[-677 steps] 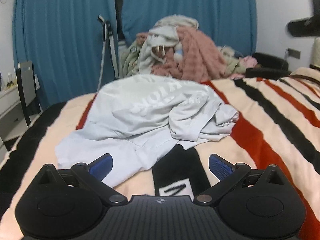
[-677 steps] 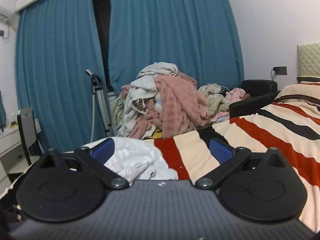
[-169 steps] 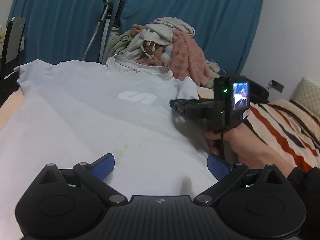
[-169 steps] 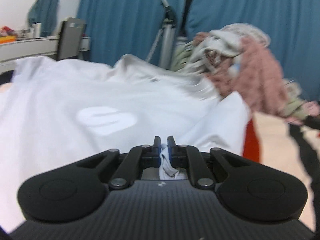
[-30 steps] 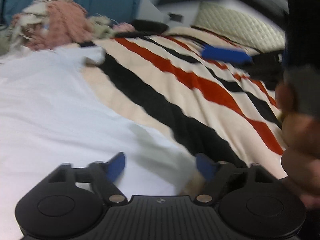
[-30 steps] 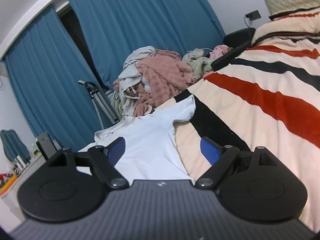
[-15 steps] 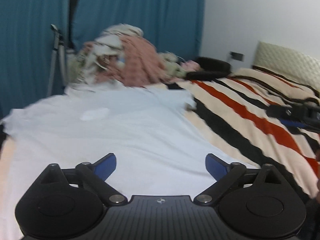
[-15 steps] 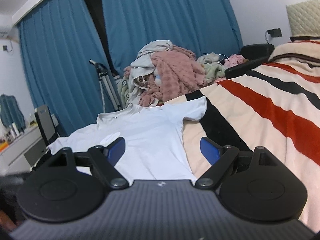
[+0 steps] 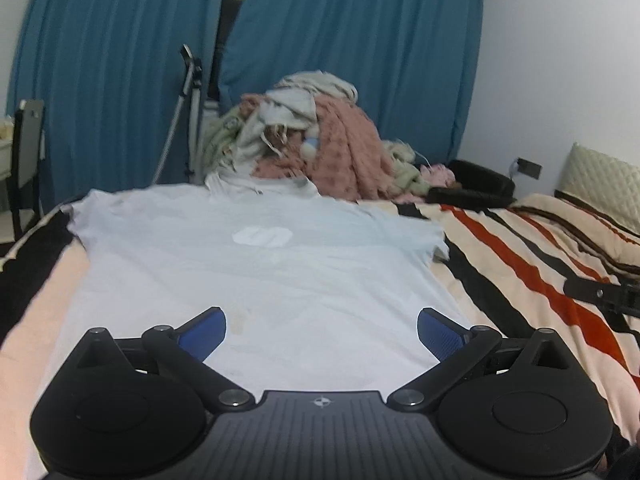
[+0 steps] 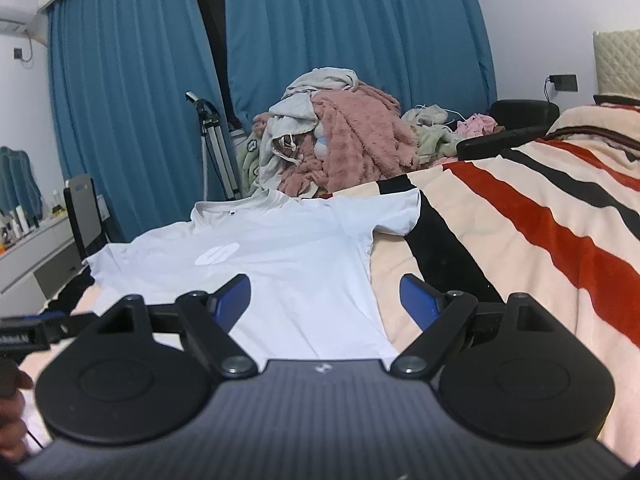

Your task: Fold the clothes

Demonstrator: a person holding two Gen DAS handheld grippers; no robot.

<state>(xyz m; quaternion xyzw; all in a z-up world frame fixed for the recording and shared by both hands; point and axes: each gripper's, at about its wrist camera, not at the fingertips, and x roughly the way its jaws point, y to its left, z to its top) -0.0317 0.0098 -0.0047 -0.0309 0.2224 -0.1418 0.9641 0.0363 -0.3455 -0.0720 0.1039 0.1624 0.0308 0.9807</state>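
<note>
White T-shirt (image 9: pixel 260 276) spread flat on my striped bed (image 9: pixel 532 256), my left tongs (image 9: pixel 322 330) released above its hem, my right tongs (image 10: pixel 326 300) released above its right side edge, clothes pile (image 10: pixel 340 136) beyond.

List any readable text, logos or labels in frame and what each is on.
No words read clearly.
T-shirt: white chest logo, a shape, no legible letters.
Collar: small dark tag, too small to read.
Left gripper and right gripper bodies: small round emblem, no text.
Label at the right view's left edge: blurred, unreadable.
</note>
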